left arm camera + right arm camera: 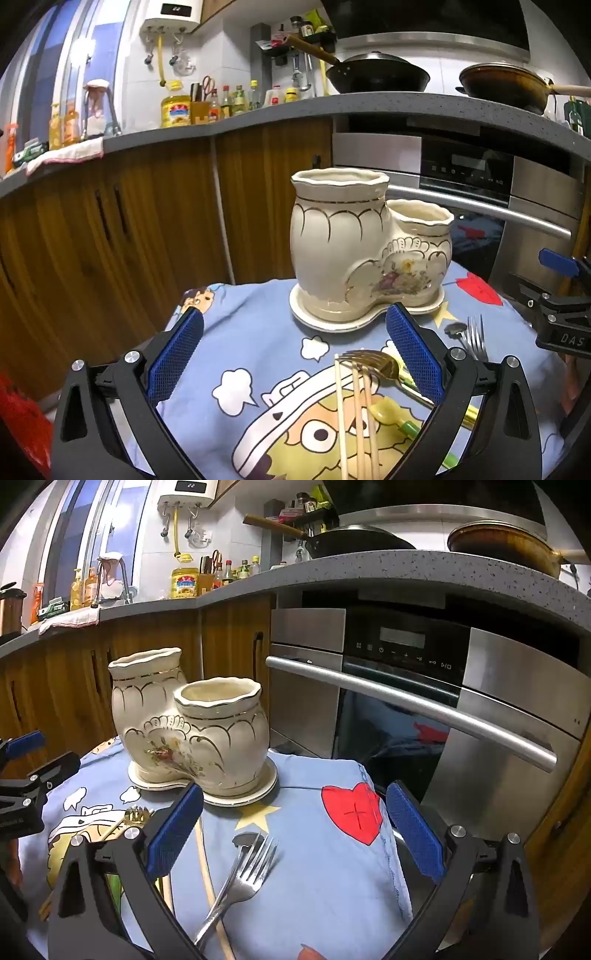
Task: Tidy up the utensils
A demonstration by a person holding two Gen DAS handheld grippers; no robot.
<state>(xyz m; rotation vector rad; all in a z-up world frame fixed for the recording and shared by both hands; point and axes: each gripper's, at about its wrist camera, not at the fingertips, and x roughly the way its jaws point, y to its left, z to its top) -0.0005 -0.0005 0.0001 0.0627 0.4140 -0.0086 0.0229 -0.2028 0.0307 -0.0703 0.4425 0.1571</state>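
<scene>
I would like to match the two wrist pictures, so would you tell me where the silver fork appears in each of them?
Left wrist view: the silver fork lies at the far right on the cartoon cloth, just beyond the left gripper's right finger, only its tines showing.
Right wrist view: the silver fork lies low in the centre, between the open fingers of the right gripper, tines pointing away.
Shared landmark: the cream double-pot ceramic holder on its saucer.

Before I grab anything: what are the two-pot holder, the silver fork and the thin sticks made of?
Holder: looks like glazed ceramic, a glossy cream surface with gold trim and a floral decal. Silver fork: probably stainless steel, bright with mirror-like reflections. Sticks: pale and matte, likely wooden or bamboo chopsticks.
</scene>
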